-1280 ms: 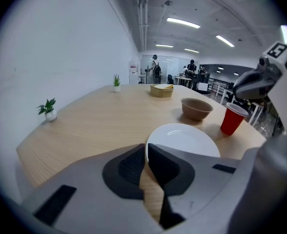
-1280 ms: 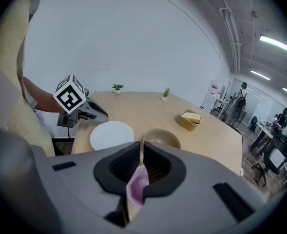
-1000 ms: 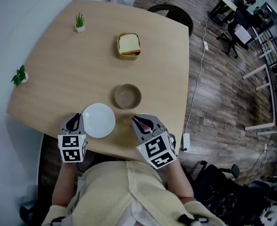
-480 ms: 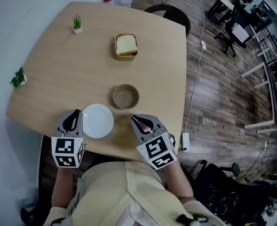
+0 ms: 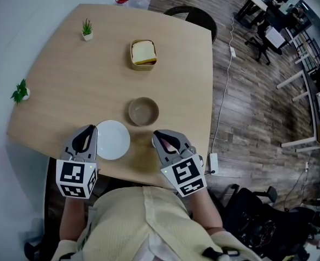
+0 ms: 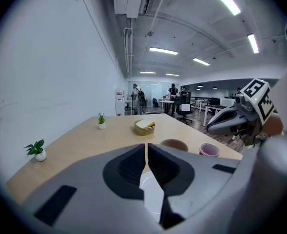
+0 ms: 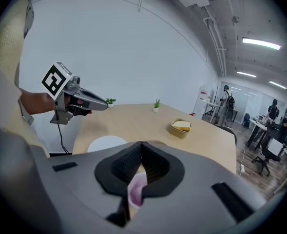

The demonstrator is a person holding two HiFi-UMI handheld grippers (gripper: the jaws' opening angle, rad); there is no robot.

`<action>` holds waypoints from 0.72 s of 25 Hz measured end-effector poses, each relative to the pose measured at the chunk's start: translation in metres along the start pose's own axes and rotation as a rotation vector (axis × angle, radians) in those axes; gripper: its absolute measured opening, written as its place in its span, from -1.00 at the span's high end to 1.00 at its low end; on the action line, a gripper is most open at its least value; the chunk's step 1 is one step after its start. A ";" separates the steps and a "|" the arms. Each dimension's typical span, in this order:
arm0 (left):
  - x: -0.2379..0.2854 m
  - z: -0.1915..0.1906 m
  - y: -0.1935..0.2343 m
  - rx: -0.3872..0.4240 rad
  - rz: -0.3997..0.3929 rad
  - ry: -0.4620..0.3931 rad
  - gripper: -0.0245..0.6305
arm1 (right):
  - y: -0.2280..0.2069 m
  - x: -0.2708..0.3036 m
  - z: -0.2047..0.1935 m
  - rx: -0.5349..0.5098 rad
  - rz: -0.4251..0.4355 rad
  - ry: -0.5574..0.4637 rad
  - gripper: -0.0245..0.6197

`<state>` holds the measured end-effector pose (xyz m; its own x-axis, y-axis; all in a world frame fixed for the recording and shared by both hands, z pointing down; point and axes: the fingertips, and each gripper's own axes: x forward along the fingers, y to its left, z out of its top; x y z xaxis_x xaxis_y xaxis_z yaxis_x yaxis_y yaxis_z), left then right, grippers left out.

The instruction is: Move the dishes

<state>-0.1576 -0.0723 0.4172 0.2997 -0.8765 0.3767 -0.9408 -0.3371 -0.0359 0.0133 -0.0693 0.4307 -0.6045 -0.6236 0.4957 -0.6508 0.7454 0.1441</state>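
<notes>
Wooden table (image 5: 67, 86): in the head view the right gripper (image 5: 162, 139) hides most of the upright pink cup (image 6: 209, 150); its jaws, just closing, meet on nothing. The left gripper (image 5: 86, 136), pressed together and empty, sits at 9 o'clock of the round white plate (image 5: 113, 139), flat by the table's 6 o'clock edge, no long axis.

A pale wooden table (image 5: 83, 75) stands beside a white wall (image 5: 13, 26) on dark plank flooring (image 5: 252, 102). A black chair (image 5: 200, 16) sits at its far edge. Strip lights (image 6: 163, 50) cross the ceiling.
</notes>
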 end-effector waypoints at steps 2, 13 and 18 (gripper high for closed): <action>0.000 0.001 -0.001 -0.003 -0.009 -0.003 0.85 | 0.000 -0.002 0.003 0.012 -0.003 -0.012 0.88; -0.002 0.007 -0.008 -0.013 -0.049 -0.004 0.85 | -0.013 -0.016 0.012 0.197 -0.010 -0.086 0.88; 0.001 0.008 -0.011 -0.013 -0.073 -0.005 0.85 | -0.014 -0.018 0.013 0.224 -0.017 -0.095 0.88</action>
<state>-0.1457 -0.0721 0.4104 0.3683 -0.8514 0.3734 -0.9184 -0.3956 0.0039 0.0273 -0.0711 0.4089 -0.6264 -0.6628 0.4102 -0.7404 0.6705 -0.0472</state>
